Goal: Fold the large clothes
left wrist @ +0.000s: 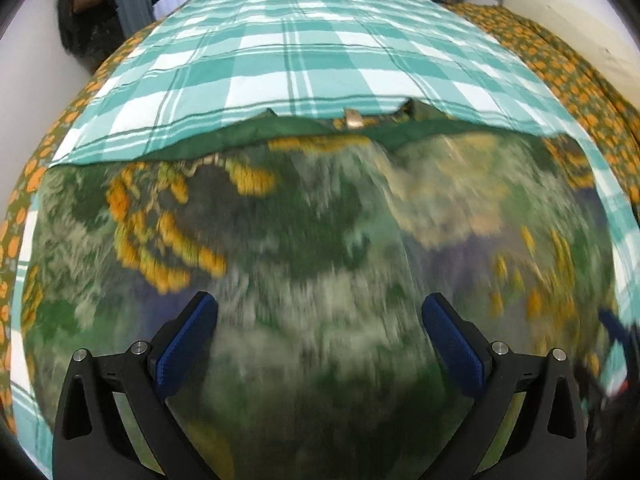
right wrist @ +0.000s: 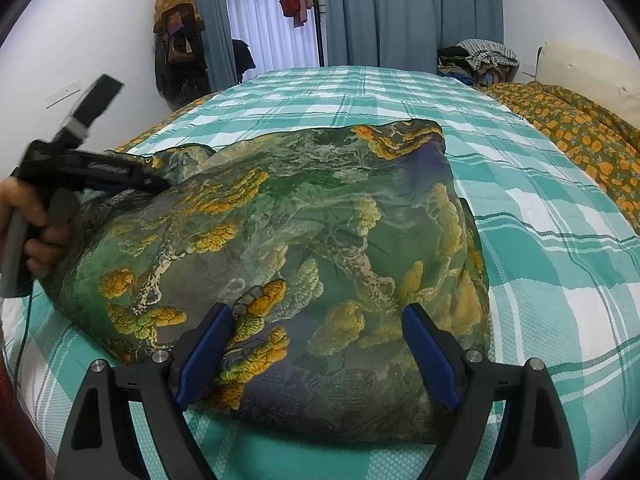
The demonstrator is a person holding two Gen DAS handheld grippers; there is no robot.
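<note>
Sheer green cloth (right wrist: 280, 240) lies bunched near the bed's (right wrist: 540, 280) front edge, both grippers (left wrist: 320, 344) (right wrist: 316, 352) spread wide and empty, so we should pinch opposite corners before smoothing flat.

A home bedroom, bed (right wrist: 400, 92) under a teal checked sheet, blue curtains (right wrist: 412, 12) at its far edge, coats on a wall hook (right wrist: 178, 40), clothes pile (right wrist: 476, 60) by its far right corner
</note>
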